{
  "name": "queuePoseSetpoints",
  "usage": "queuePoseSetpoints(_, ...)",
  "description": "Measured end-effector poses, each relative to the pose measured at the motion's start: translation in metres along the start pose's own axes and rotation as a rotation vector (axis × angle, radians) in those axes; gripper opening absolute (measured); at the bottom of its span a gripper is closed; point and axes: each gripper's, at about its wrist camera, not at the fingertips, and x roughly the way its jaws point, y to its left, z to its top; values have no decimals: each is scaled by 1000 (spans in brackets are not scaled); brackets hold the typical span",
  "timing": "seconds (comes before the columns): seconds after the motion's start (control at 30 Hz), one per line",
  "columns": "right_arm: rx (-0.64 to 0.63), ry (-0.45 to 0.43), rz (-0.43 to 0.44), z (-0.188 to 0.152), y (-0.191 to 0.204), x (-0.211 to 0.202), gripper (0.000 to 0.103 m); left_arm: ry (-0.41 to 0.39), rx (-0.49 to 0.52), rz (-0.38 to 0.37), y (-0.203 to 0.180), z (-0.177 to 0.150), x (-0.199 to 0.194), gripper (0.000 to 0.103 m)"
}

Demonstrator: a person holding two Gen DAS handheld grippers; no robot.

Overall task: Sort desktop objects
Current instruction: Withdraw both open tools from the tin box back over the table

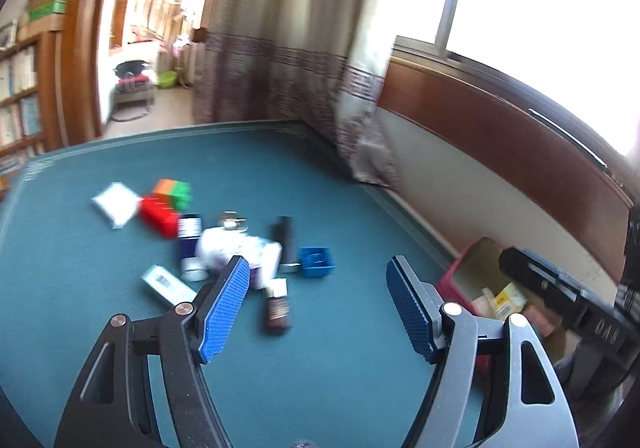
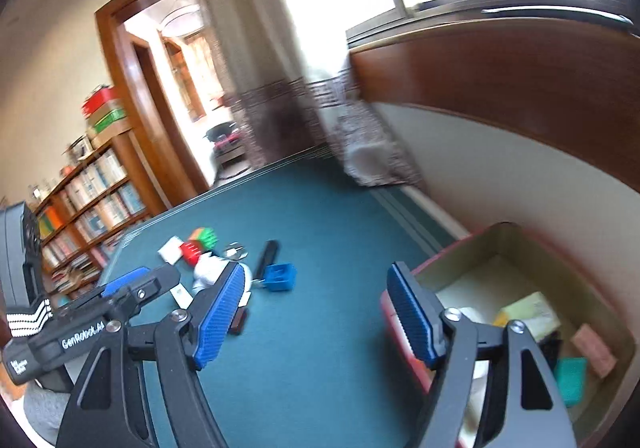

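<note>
A heap of small objects lies mid-table on the green cloth: a red block point(image 1: 159, 217), a green and orange block point(image 1: 174, 190), a white packet point(image 1: 116, 203), a blue can point(image 1: 189, 238), a white bundle point(image 1: 236, 248), a black stick point(image 1: 285, 238), a small blue tray point(image 1: 317, 261) and a dark brown bottle point(image 1: 277, 313). My left gripper point(image 1: 318, 302) hovers open and empty above the cloth, short of the heap. My right gripper point(image 2: 316, 308) is open and empty too, between the blue tray point(image 2: 280, 277) and a pink-rimmed box point(image 2: 516, 248). The left gripper's body point(image 2: 120, 288) shows at the left of the right wrist view.
The pink-rimmed box point(image 1: 476, 268) stands at the table's right edge and holds a yellow pack point(image 2: 528, 313), a teal block point(image 2: 570, 376) and a pink block point(image 2: 592, 350). A curtain point(image 1: 288, 48) hangs at the far edge. A bookshelf point(image 2: 92, 200) stands at the left.
</note>
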Motion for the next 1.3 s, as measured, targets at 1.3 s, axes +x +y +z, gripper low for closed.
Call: queuePoseSetpoints(1.3, 42, 16, -72, -8, 35, 143, 82, 178, -225, 272, 119, -27, 102, 79)
